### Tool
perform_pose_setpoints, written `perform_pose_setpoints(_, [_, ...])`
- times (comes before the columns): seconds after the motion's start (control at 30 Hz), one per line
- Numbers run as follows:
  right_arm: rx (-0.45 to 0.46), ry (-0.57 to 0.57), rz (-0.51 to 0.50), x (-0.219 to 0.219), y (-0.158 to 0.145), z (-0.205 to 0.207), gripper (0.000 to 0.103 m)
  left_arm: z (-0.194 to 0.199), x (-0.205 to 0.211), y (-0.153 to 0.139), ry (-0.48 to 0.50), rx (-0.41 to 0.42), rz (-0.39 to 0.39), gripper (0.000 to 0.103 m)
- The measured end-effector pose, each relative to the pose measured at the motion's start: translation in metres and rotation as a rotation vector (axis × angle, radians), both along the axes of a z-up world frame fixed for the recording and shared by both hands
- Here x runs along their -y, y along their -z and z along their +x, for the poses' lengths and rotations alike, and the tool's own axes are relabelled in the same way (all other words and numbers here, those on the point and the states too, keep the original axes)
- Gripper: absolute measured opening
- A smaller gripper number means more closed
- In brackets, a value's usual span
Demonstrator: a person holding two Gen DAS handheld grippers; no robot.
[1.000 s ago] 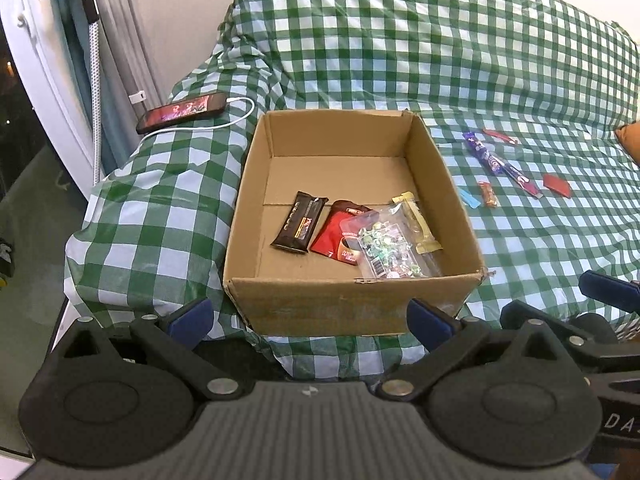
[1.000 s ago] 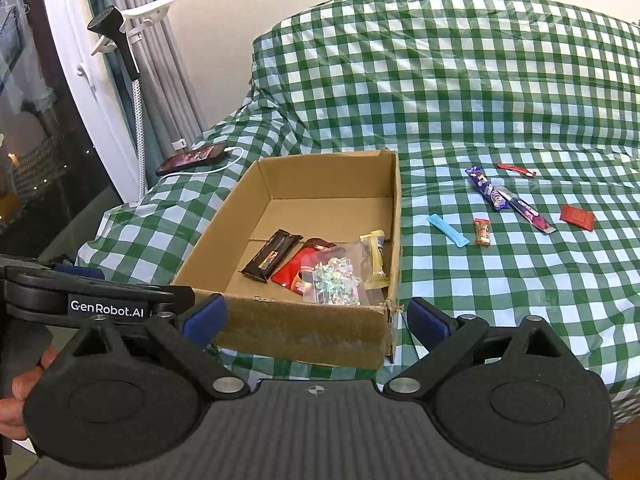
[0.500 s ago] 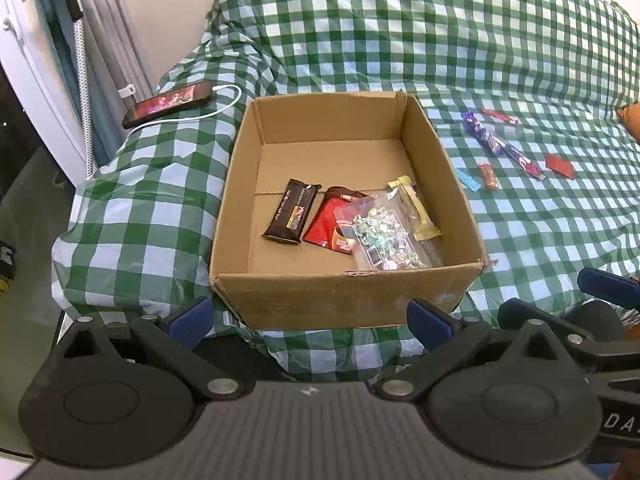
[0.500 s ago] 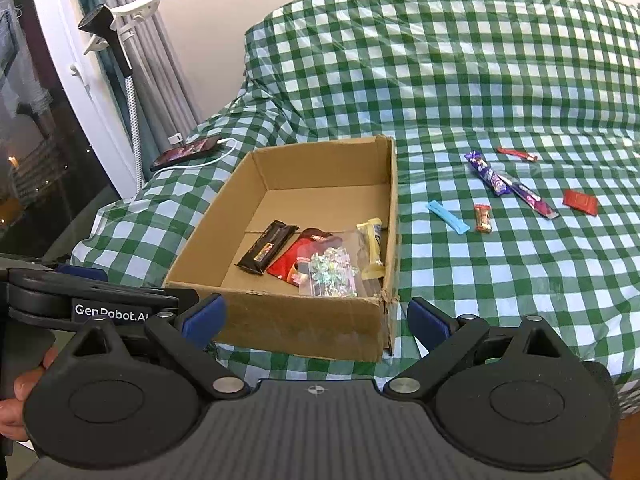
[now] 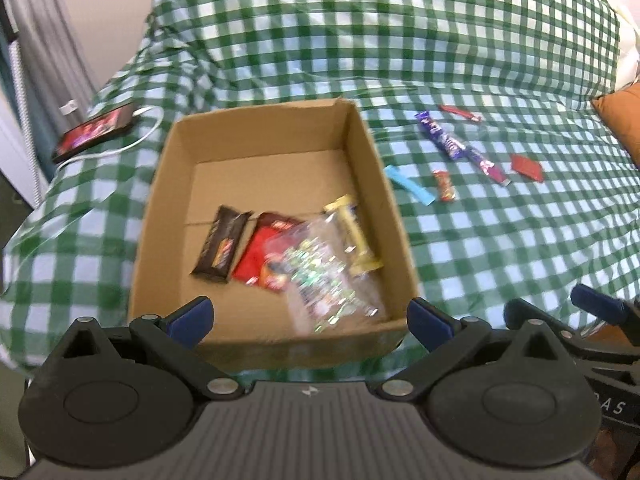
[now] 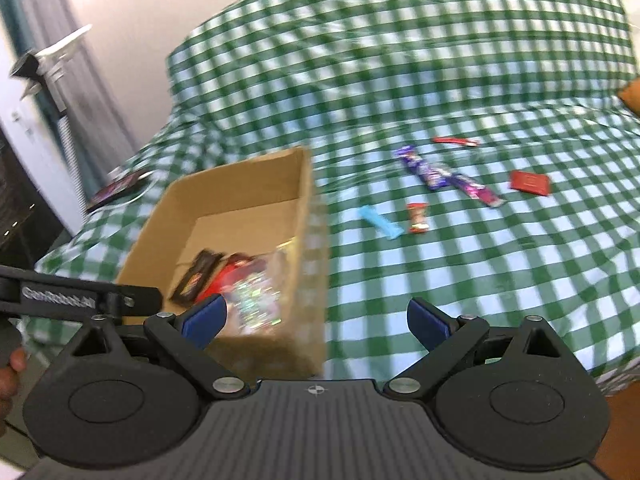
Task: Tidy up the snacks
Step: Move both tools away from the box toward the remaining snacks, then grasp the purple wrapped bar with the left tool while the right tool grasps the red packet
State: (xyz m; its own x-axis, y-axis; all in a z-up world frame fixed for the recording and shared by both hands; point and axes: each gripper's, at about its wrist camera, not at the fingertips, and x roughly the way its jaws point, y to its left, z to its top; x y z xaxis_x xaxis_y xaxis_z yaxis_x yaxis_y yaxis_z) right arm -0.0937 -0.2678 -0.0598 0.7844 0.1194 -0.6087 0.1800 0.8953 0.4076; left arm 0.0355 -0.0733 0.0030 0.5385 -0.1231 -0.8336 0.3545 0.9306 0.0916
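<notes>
Currently both claws spread wide, nothing between the fingers. Left claw [image 5: 310, 318] hangs over the near wall of the cardboard box [image 5: 362, 148]; right claw [image 6: 316, 320] sits at the box's near right corner. Inside the box: dark bar [image 5: 221, 244], red packet [image 5: 262, 254], clear candy bag [image 5: 324, 276], yellow bar [image 5: 354, 236]. On the checked cloth [image 5: 500, 248] right of the box, apart from it: blue stick [image 6: 380, 222], small orange candy [image 6: 417, 218], purple bars [image 6: 442, 176], red square packet [image 6: 530, 182], thin red stick [image 6: 456, 141]. Phone [image 5: 94, 132] lies left of the box. Right view blurred.
</notes>
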Motion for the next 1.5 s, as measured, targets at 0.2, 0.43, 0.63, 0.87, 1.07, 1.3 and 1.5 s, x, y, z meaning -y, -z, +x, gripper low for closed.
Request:
perform_pose_setpoints(0.2, [-0.019,0.119,-0.016,0.050,0.017,0.015,0.098,0.045,0.058,0.004,0.022,-0.028,-0.004,0.103])
perform_pose_setpoints(0.43, [-0.049,0.246,-0.052,0.123,0.052,0.047,0.098,0.114,0.138,0.025,0.026,-0.064,-0.012,0.103])
perform_pose_setpoints(0.63, [-0.069,0.313,-0.104,0.192,0.093,0.092,0.098,0.186,0.210,0.067,0.010,-0.140,-0.018,0.103])
perform_pose_setpoints(0.87, [-0.128,0.339,-0.116,0.269,0.157,0.170,0.099,0.269,0.272,0.123,-0.075,-0.230,-0.111,0.103])
perform_pose_setpoints(1.07, [-0.145,0.404,-0.020,0.304,0.204,0.222,0.100,0.313,0.315,0.173,-0.057,-0.270,-0.078,0.103])
perform_pose_setpoints(1.3, [-0.169,0.361,-0.130,0.294,0.229,0.255,0.103,0.338,0.341,0.214,-0.045,-0.327,-0.060,0.103])
perform_pose_setpoints(1.5, [-0.169,0.332,-0.298,0.270,0.239,0.262,0.098,0.345,0.342,0.216,-0.047,-0.304,-0.059,0.074])
